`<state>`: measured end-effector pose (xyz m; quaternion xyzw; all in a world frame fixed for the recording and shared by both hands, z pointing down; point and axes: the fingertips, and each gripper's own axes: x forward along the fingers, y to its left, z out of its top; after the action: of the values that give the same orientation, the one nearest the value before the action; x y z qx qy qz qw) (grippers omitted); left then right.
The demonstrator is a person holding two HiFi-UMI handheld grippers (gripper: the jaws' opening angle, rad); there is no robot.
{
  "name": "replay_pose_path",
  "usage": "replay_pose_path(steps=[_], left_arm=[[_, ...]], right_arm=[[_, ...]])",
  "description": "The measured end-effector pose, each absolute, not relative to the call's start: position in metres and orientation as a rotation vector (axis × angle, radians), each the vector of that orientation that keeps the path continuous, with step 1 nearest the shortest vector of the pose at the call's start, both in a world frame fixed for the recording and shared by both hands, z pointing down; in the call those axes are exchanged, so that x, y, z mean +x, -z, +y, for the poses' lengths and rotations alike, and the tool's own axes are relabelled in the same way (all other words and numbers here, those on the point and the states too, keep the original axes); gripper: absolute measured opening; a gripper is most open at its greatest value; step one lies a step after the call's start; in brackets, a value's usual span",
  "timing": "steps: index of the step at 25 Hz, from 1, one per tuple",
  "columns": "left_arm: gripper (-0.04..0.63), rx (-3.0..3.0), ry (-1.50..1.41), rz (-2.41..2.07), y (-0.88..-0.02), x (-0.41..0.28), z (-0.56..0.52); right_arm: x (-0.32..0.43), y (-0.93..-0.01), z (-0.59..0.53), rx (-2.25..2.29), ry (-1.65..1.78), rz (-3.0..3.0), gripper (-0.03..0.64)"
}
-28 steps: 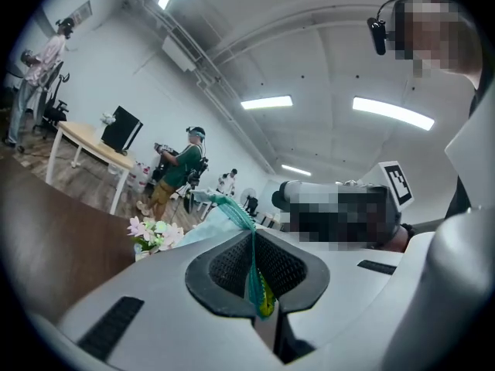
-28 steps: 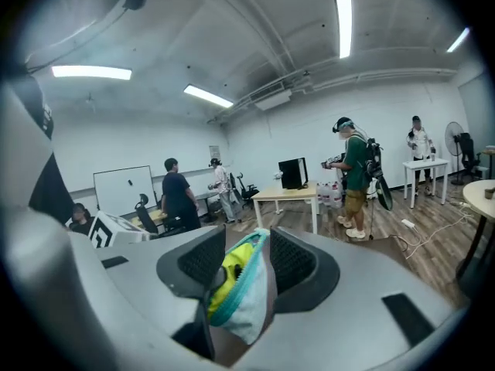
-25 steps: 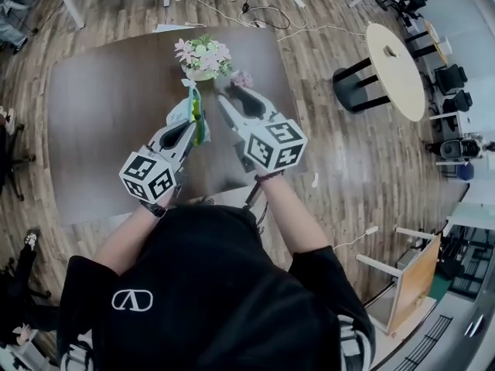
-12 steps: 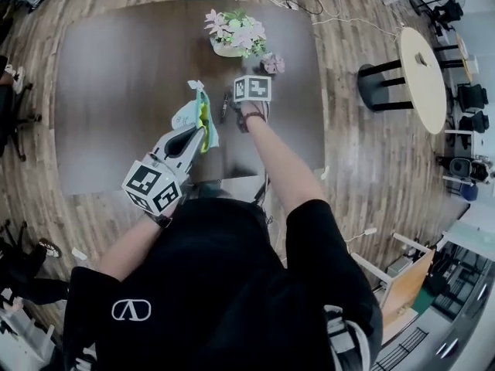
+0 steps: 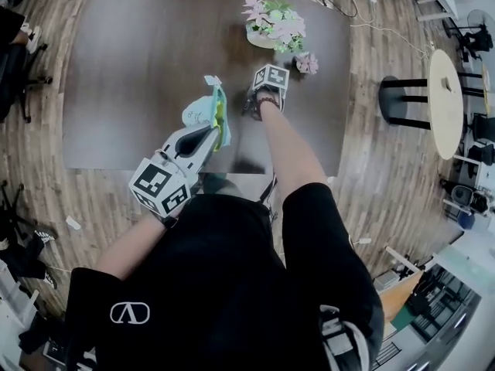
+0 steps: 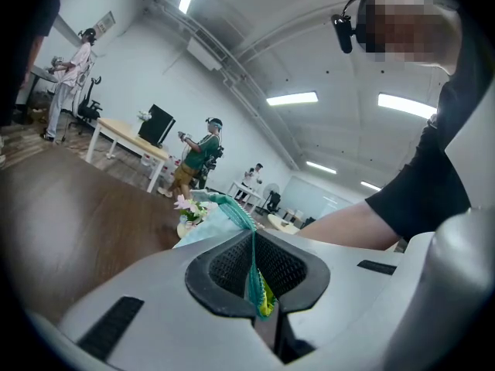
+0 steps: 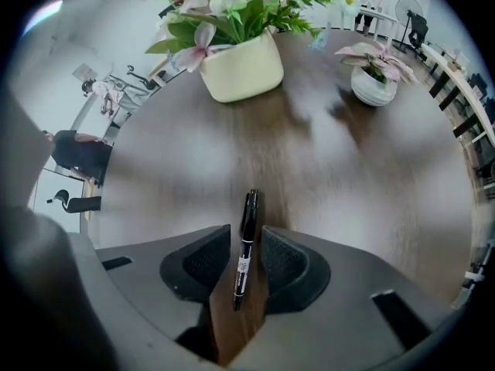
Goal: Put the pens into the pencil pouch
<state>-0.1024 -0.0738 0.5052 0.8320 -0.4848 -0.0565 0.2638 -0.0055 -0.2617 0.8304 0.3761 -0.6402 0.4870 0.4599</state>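
The left gripper point(image 6: 254, 273) is clamped tight on the edge of a soft teal and pale blue fabric pencil pouch point(image 5: 205, 113), holding it up over a dark brown wooden table point(image 5: 139, 68). The right gripper point(image 7: 246, 236) points steeply down, its jaws partly apart and just now closing around a slim black pen point(image 7: 248, 207). The pen lies flat on the table between them with a gap on either side, and a cream pot of pink and white flowers point(image 7: 241, 72) stands beyond it.

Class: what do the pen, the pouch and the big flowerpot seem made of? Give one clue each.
Pen: likely plastic, glossy black barrel, white label.
Pouch: seemingly soft fabric, it folds limply.
Big flowerpot: probably ceramic, smooth cream surface; plastic possible.
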Motion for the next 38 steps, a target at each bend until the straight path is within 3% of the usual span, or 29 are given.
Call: replay_pose_path(steps=[2, 12, 27, 38], left_arm=[[0.012, 2.247, 0.149, -1.318, -0.506, -0.105, -0.072], [0.012, 2.287, 0.146, -1.304, -0.501, -0.109, -0.072], [0.012, 2.471, 0.164, -1.155, -0.446, -0.071, -0.108], [0.012, 2.535, 0.172, -1.070, -0.425, -0.042, -0.121]], right_arm=[[-0.002, -0.836, -0.259, 0.921, -1.167, -1.558, 0.055], [-0.005, -0.784, -0.278, 0.970, -1.140, -1.757, 0.044], [0.022, -0.443, -0.293, 1.287, -0.398, -2.548, 0.044], [0.063, -0.323, -0.201, 1.511, 0.206, -2.860, 0.044]])
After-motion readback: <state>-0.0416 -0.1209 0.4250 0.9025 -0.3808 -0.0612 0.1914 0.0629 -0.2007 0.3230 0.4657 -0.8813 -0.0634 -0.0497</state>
